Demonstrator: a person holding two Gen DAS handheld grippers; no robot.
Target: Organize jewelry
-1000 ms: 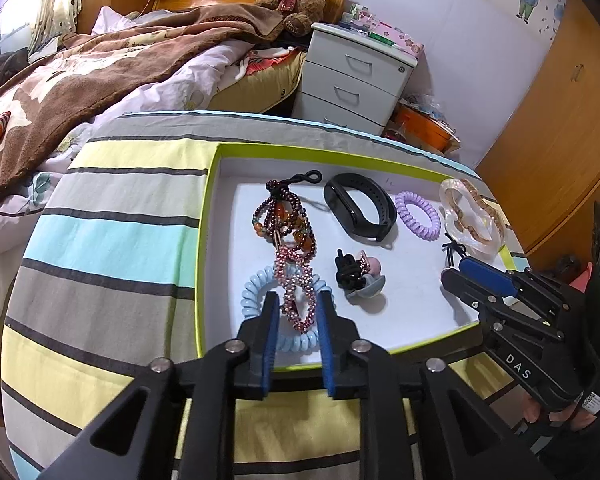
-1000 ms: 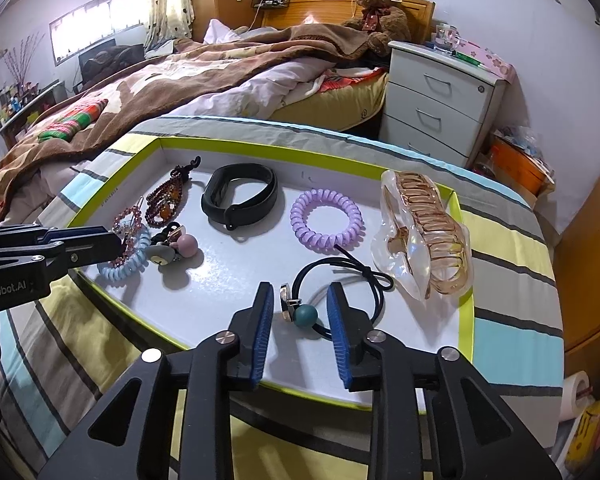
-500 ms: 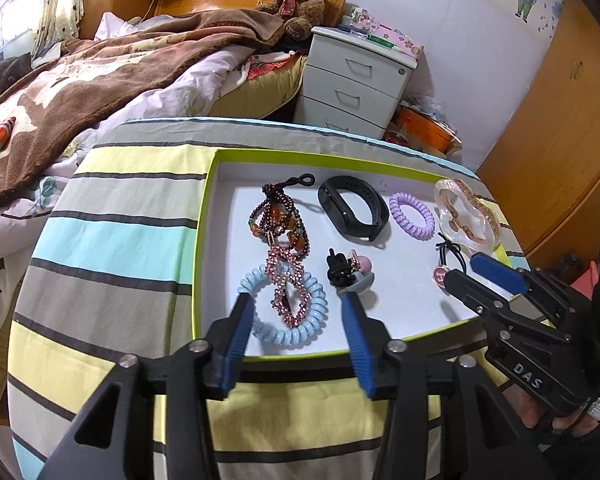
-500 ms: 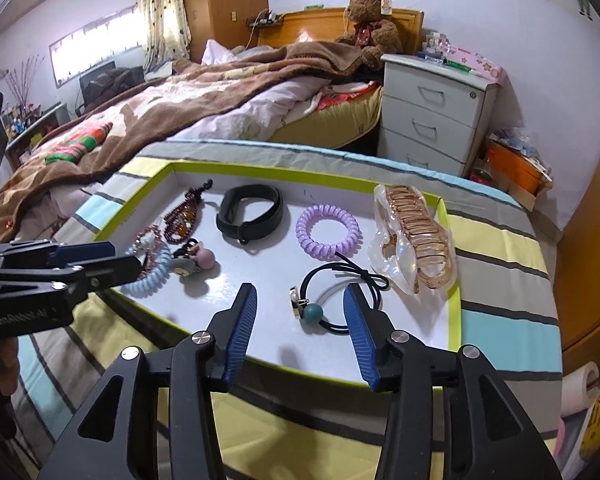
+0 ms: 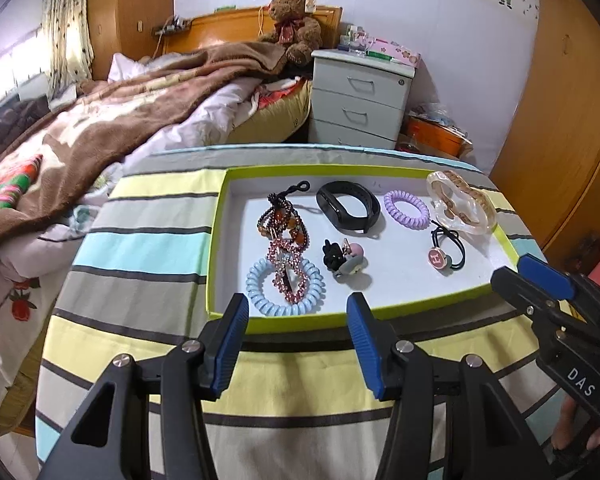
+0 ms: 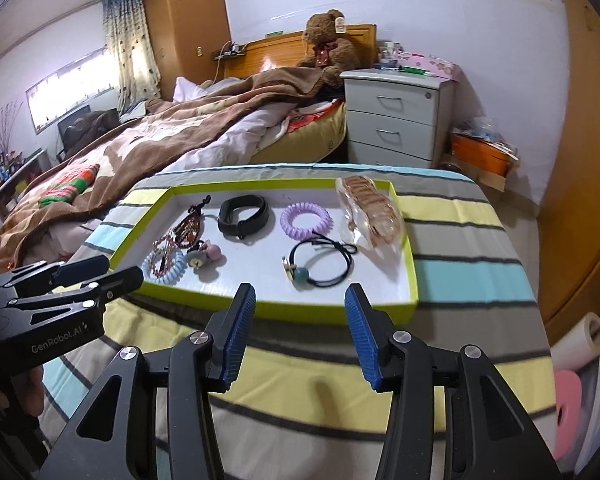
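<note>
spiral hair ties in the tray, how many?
2. The purple spiral hair tie lies at the back of the tray, between the black wristband and the clear hair claw. The blue spiral hair tie lies front left, under a beaded bracelet.

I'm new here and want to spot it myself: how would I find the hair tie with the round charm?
Look at the green-rimmed tray on the striped cloth. Toward its right end, just in front of the purple spiral hair tie, lies the black elastic hair tie. It alone is a thin cord, with a round "H" charm and a teal bead.
</note>
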